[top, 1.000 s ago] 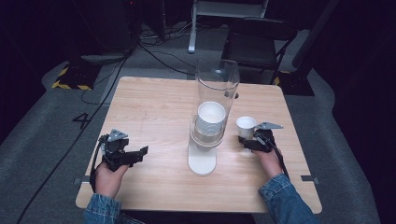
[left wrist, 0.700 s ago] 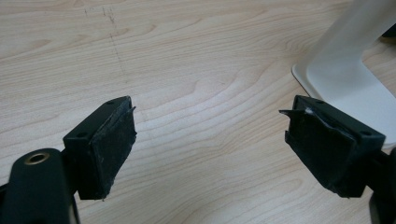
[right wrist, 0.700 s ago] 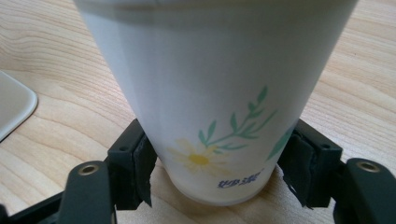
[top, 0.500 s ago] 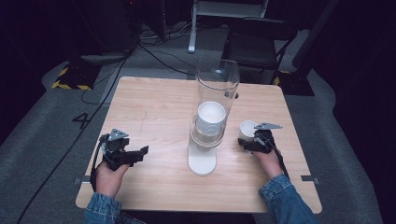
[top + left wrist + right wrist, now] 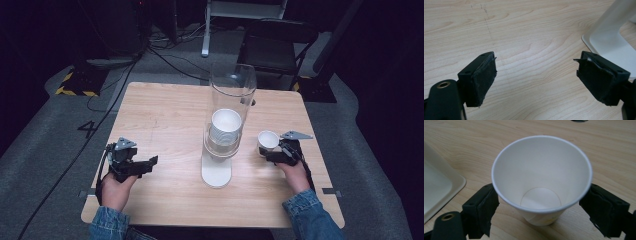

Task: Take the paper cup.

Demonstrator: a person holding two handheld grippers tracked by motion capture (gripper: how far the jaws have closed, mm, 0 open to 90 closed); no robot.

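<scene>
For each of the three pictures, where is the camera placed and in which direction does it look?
High view: above the person's side, facing forward and down on the table; both forearms, left gripper, right gripper.
Left gripper view: on the left gripper, facing bare table and the dispenser base; jaws wide apart.
Right gripper view: on the right gripper, facing the paper cup between its jaws.
Shared: the white dispenser base appears in all three.

Table brightly lit, surroundings dark; the pictures are slightly soft.
</scene>
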